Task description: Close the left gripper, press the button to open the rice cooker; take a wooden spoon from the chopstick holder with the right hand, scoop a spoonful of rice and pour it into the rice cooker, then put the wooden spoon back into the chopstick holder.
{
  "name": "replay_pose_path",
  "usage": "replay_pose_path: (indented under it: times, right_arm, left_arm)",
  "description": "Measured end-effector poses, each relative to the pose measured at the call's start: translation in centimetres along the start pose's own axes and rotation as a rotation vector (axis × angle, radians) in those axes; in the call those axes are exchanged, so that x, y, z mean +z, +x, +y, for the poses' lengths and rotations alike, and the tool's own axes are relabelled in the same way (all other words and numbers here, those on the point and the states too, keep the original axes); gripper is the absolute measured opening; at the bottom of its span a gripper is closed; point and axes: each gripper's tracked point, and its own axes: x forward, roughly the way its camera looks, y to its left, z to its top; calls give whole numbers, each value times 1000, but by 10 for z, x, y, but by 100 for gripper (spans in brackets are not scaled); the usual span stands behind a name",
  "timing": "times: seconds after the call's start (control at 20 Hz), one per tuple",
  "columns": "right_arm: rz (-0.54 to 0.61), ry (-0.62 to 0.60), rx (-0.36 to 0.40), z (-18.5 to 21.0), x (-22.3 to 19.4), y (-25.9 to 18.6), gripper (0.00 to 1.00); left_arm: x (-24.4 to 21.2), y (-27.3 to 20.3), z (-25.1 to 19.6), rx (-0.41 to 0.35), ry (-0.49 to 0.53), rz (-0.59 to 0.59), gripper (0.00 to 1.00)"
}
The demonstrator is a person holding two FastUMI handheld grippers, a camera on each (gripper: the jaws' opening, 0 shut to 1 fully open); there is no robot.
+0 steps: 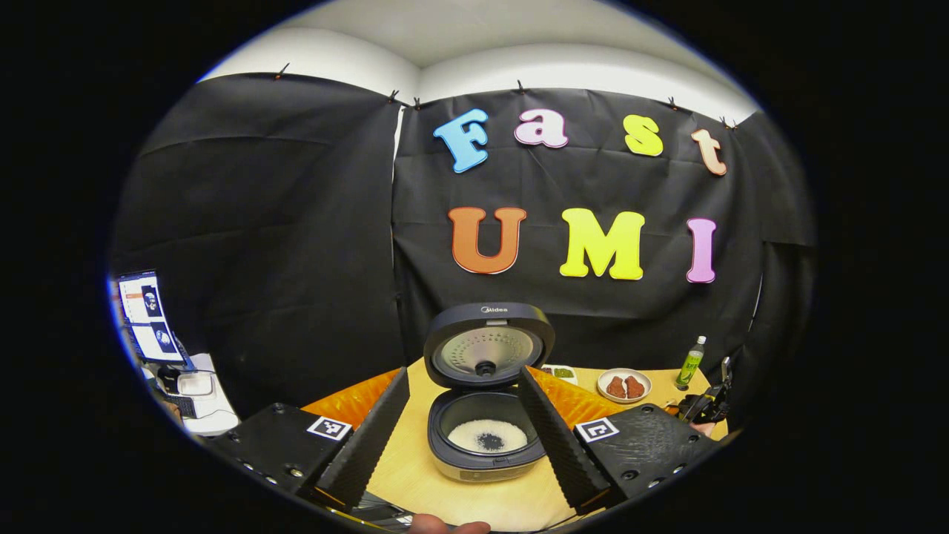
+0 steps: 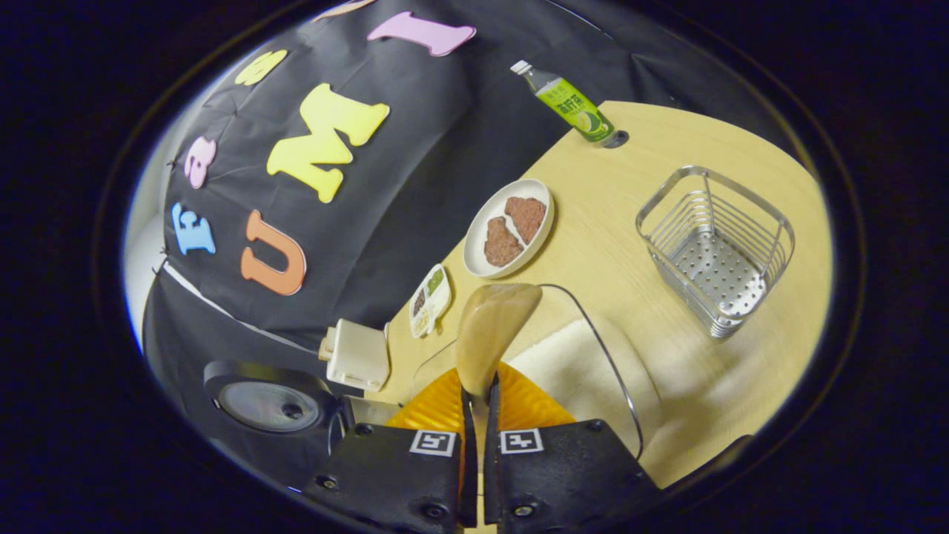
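Observation:
The rice cooker (image 1: pixel 485 445) stands open on the wooden table, lid (image 1: pixel 485 345) upright, white rice with a dark patch in its pot. My left gripper (image 1: pixel 463 374) is open, its fingers (image 1: pixel 371 437) spread to either side of the cooker and a little short of it. My right gripper (image 2: pixel 478 393) is shut on the handle of the wooden spoon (image 2: pixel 493 326), whose bowl points forward above the rim of a glass bowl of rice (image 2: pixel 578 371). The wire chopstick holder (image 2: pixel 715 248) stands to the right with nothing in it. The cooker's lid (image 2: pixel 270 404) shows at lower left.
A plate of brown food (image 2: pixel 511 226), a green bottle (image 2: pixel 574 104) and a small dish (image 2: pixel 430 300) stand near the back wall. A white plug block (image 2: pixel 357 354) sits by the cooker. An orange ribbed piece (image 2: pixel 437 408) lies under the glass bowl. A screen (image 1: pixel 152 319) stands off the table's left.

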Motion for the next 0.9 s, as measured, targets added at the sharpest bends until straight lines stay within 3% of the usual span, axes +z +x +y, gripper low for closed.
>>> replay_pose_path:
  times: [0.25, 0.45, 0.65, 0.9]
  right_arm:
    - [-57, 111, 54, 18, 38, -35, 8]
    - [-82, 122, 121, 68, 58, -63, 8]
    - [-47, 28, 214, 151, 41, -72, 8]
    - [49, -68, 333, 246, -15, -60, 8]
  left_arm:
    - [2, 6, -12, -26, -22, -9, 95]
    - [1, 8, -7, -29, -36, -20, 95]
    - [1, 4, 11, -6, -52, -30, 94]
    - [-3, -8, 31, -3, -30, -29, 94]
